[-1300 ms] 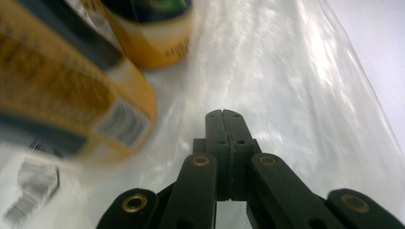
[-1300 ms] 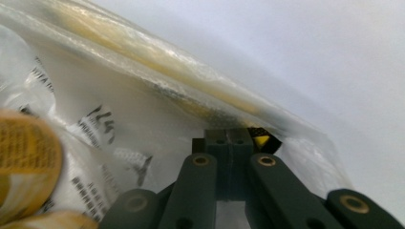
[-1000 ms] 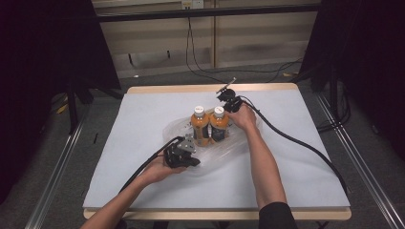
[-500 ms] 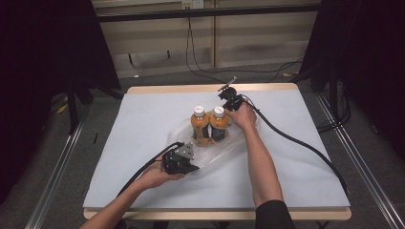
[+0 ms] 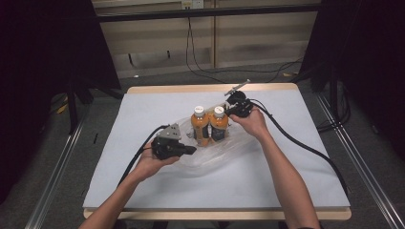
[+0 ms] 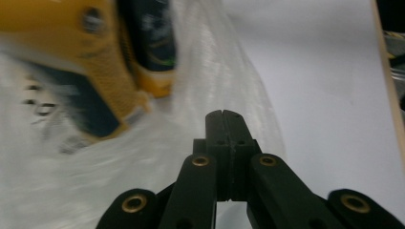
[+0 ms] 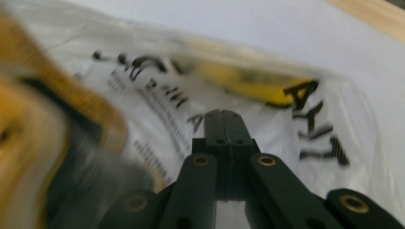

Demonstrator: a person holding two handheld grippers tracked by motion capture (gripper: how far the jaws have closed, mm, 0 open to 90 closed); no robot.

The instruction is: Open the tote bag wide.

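The clear plastic bag [image 5: 217, 152] lies in the middle of the white table [image 5: 143, 114], with the two orange bottles [image 5: 209, 125] standing upright in it, side by side and touching.

The left gripper [image 5: 184, 150] is at the near left edge of the bag, and its jaws are pressed together. The right gripper [image 5: 230, 110] is at the far right side, just beside the right bottle, its jaws also pressed together.

I judge that the step is to pull the bag up around the bottles. To do it well, both hands should lift evenly and slowly, so the bottles do not tip.

Whether each gripper really pinches the thin film, I cannot tell: both gripper views are blurred by motion. The black print on the bag [image 7: 305, 119] is not readable, and the bag's mouth is hard to make out.
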